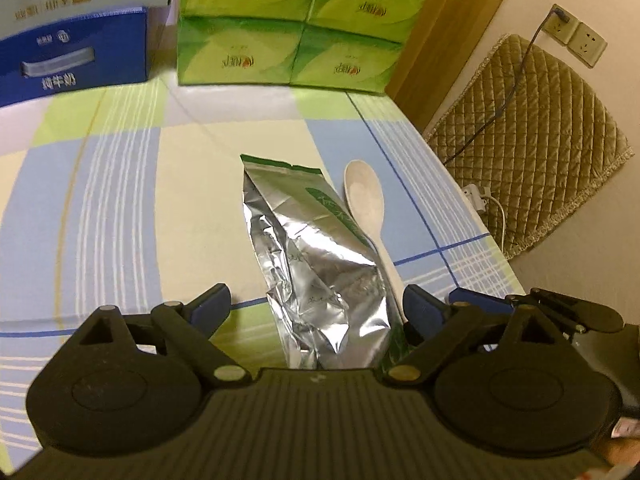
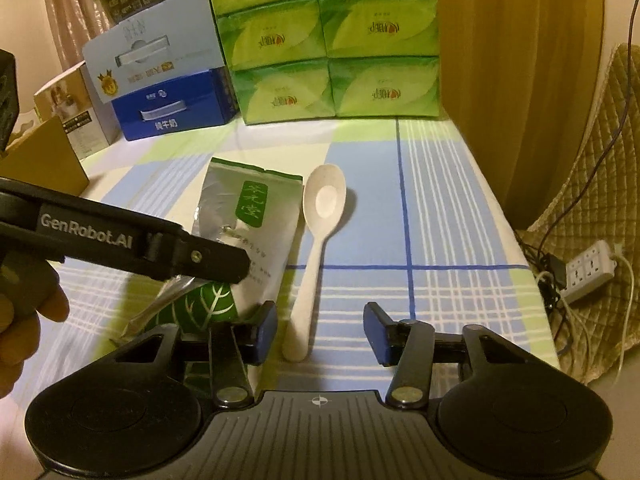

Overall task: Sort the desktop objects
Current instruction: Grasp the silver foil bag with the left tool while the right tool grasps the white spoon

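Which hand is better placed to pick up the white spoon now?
Probably the right: the spoon handle end lies between the right gripper open jaws. The left gripper straddles the foil bag instead.

Both tools tilt downward with jaws apart, the left tool spread wide, the right tool narrower (a hand grips the left one at nine o'clock).
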`<state>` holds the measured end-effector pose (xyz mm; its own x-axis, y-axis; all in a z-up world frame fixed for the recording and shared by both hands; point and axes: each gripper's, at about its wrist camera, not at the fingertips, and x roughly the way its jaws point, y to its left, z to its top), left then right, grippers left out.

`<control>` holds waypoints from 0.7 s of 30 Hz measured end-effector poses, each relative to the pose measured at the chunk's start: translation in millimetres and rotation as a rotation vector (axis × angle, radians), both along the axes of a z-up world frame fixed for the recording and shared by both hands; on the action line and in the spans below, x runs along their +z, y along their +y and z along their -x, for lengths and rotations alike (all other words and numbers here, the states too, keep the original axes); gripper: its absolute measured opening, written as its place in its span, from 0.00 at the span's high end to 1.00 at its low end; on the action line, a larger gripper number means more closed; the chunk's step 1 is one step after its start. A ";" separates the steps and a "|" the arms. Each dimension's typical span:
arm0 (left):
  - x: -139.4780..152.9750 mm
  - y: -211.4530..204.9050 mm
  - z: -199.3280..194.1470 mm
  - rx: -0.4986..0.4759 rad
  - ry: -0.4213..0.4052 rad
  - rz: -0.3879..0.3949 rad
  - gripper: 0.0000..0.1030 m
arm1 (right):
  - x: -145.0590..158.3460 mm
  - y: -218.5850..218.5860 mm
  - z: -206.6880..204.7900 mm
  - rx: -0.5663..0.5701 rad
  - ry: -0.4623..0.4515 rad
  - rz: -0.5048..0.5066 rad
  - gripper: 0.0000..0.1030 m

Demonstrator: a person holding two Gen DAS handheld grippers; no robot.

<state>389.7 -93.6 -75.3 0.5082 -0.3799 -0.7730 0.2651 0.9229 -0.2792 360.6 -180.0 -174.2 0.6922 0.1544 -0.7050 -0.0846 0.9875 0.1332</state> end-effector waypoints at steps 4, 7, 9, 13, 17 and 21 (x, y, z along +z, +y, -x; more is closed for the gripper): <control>-9.2 -0.6 -8.2 -0.004 0.032 0.003 0.17 | -1.9 1.7 -6.6 -0.007 -0.012 0.011 0.59; -9.7 2.4 -9.0 -0.012 0.045 0.033 0.30 | -2.8 5.8 -11.3 0.006 -0.016 0.020 0.61; -6.7 4.2 -7.3 -0.018 0.041 0.041 0.38 | -3.6 9.9 -15.3 0.017 -0.019 0.030 0.61; -1.3 10.7 -1.5 -0.018 0.015 0.012 0.49 | -4.8 14.8 -25.1 -0.004 -0.020 0.015 0.67; 3.9 17.2 7.3 -0.012 0.009 -0.037 0.52 | -4.3 19.2 -29.1 -0.052 -0.005 0.039 0.94; 6.3 25.7 22.1 -0.009 0.017 -0.058 0.53 | -1.0 23.2 -15.1 -0.084 0.033 0.035 0.94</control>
<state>367.5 -67.9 -69.0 0.4913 -0.3386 -0.8025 0.2694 0.9352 -0.2297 375.7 -156.8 -175.2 0.6782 0.0715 -0.7314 0.0023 0.9950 0.0994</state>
